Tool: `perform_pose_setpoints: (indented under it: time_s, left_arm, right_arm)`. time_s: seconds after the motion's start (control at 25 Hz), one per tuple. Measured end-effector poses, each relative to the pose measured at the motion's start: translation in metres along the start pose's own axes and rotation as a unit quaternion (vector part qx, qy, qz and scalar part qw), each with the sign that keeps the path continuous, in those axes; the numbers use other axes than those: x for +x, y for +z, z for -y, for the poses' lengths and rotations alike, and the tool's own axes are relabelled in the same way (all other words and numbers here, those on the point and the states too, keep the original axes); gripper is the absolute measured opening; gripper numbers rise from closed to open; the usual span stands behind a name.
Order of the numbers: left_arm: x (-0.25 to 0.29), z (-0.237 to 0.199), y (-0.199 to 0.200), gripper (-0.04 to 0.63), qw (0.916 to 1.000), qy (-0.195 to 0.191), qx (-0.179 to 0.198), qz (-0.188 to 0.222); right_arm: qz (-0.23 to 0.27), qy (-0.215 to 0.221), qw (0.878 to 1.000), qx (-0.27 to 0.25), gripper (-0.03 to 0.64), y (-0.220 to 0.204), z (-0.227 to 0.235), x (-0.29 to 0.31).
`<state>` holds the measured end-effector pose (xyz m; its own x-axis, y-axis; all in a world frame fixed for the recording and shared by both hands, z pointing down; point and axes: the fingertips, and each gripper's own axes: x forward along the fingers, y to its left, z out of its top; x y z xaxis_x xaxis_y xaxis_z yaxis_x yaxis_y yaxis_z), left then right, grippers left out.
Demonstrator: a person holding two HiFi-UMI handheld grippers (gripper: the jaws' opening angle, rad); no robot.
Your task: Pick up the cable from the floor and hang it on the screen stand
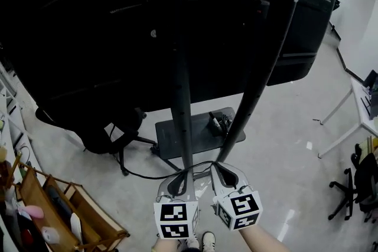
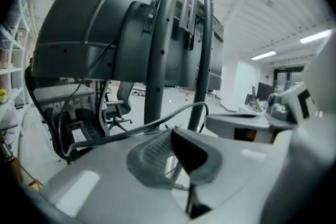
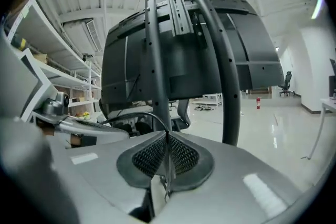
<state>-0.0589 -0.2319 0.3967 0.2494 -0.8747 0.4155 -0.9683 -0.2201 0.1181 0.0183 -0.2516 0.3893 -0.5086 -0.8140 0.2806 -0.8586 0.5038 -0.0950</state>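
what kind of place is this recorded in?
Probably an open-plan office or lab: a large display on a screen stand, an office chair and a white desk on a glossy floor, and shelving along one side.

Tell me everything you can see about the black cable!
The cable is thin, black and bendy, like rubber-coated wire. One stretch lies slack on the pale floor, left of the screen stand, and its far end is lost among dark things there. It rises to the left claw, which pinches it, then makes a short arch to the right claw, also shut on it. It isn't hung up yet.
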Motion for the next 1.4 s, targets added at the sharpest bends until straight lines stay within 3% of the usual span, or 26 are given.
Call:
perform_pose_setpoints:
  time_s: [0.28,0.48,0.76,0.92,1.2,1.4]
  left_arm:
    - [-0.031,0.016,0.108,0.008,0.9981,-0.018,0.04,0.044]
    - [-0.064,0.021,0.194,0.008,0.9923,-0.025,0.074,0.096]
    - [-0.11,0.025,0.338,0.008,0.9728,-0.022,0.134,0.188]
    - [-0.126,0.022,0.406,0.008,0.959,0.001,0.159,0.235]
    - [-0.143,0.011,0.499,0.008,0.9411,0.04,0.166,0.292]
    - [-0.148,0.002,0.546,0.008,0.9317,0.071,0.179,0.308]
  right_arm:
    - [0.055,0.001,0.998,-0.039,0.012,0.117,-0.003,-0.005]
    - [0.108,0.013,0.991,-0.083,0.012,0.203,-0.016,-0.018]
    - [0.193,0.008,0.972,-0.132,0.014,0.337,-0.03,-0.039]
    - [0.234,0.003,0.96,-0.155,0.012,0.413,-0.036,-0.046]
    - [0.269,-0.021,0.946,-0.181,0.012,0.518,-0.047,-0.04]
    - [0.266,-0.035,0.942,-0.2,0.012,0.564,-0.05,-0.029]
